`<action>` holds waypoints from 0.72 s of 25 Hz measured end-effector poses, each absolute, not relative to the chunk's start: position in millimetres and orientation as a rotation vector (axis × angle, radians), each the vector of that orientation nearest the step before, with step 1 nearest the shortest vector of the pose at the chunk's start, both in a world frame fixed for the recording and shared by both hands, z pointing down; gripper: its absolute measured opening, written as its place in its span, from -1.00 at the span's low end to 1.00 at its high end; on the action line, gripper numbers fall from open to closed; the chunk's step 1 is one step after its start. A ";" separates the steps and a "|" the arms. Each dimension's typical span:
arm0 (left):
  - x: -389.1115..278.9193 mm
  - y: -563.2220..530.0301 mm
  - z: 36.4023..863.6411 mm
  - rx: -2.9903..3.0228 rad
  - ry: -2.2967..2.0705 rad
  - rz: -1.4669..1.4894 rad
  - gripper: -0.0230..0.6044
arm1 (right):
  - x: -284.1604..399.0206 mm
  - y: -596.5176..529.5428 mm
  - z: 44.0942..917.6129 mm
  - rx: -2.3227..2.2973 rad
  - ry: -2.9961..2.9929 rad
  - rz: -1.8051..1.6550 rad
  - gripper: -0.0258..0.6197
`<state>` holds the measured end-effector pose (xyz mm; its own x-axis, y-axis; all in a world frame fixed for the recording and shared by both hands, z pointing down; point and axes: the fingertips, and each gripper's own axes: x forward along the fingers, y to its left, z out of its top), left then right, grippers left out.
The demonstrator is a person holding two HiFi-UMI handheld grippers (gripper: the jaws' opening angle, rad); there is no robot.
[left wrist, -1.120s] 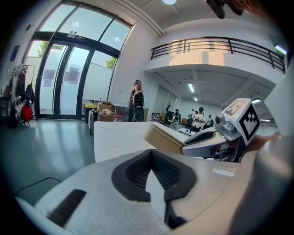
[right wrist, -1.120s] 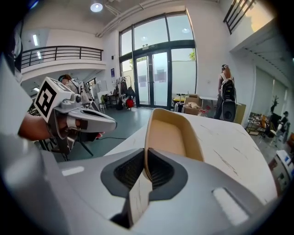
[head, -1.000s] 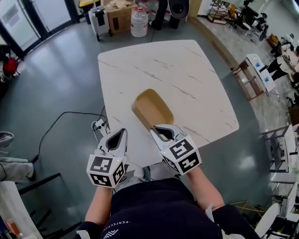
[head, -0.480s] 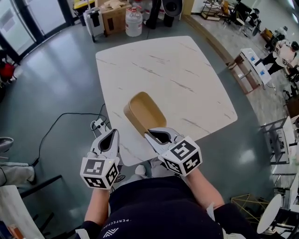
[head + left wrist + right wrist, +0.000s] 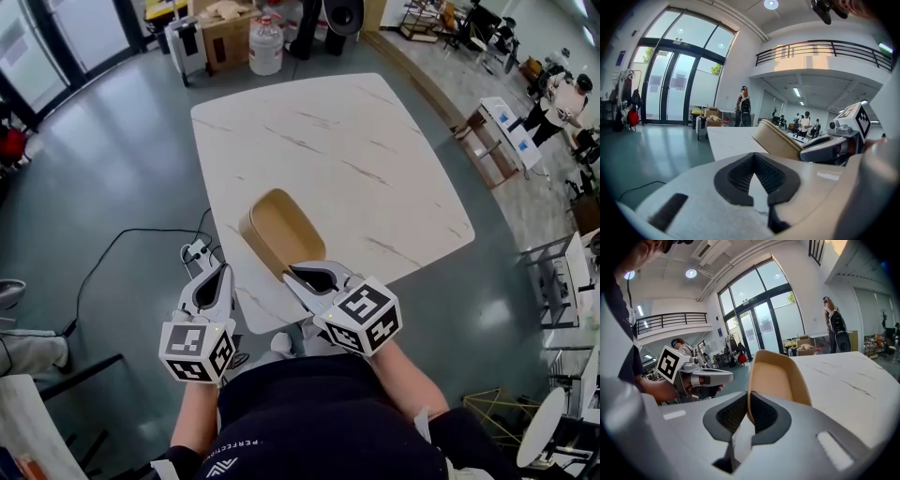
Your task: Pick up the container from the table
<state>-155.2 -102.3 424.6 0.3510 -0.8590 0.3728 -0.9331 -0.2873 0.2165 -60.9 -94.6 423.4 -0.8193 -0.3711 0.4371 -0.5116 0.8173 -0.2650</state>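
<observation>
A tan oval container [image 5: 281,228] lies near the front left edge of the white marble table [image 5: 366,159], its near end tipped up. My right gripper [image 5: 292,273] is shut on the container's near rim; in the right gripper view the rim sits pinched between the dark pads [image 5: 759,411] and the container [image 5: 774,376] stretches away from them. My left gripper [image 5: 221,272] hangs just off the table's edge, left of the container, shut with nothing in it. The left gripper view shows its jaws [image 5: 753,157] meeting on nothing, with the container [image 5: 774,139] and the right gripper [image 5: 824,146] to the right.
A black cable [image 5: 122,239] and a power strip [image 5: 196,251] lie on the grey floor left of the table. Cardboard boxes [image 5: 230,28] and a water jug [image 5: 265,42] stand beyond the far edge. Shelves and chairs fill the right side.
The right gripper has drawn the container toward the table's near left edge. The left gripper has shifted back and left with it.
</observation>
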 end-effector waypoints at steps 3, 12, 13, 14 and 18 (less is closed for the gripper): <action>-156.5 -103.0 424.9 2.226 -1.574 0.255 -0.94 | -62.0 -95.1 423.6 0.661 -2.636 0.533 -0.85; -154.0 -108.5 422.5 2.239 -1.567 0.258 -0.94 | -59.9 -100.8 419.6 0.659 -2.643 0.530 -0.85; -152.7 -109.1 423.2 2.241 -1.563 0.261 -0.94 | -59.0 -101.4 419.4 0.659 -2.644 0.528 -0.85; -151.1 -109.5 423.8 2.243 -1.559 0.264 -0.94 | -57.7 -101.8 419.6 0.659 -2.643 0.528 -0.85; -143.6 -111.8 424.0 2.254 -1.543 0.274 -0.94 | -51.5 -102.9 420.6 0.666 -2.635 0.536 -0.85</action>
<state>-143.6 -111.8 424.0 0.3734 -0.8487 0.3746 -0.9257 -0.3151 0.2091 -51.5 -102.9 420.6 -0.8203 -0.3714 0.4349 -0.5119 0.8160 -0.2687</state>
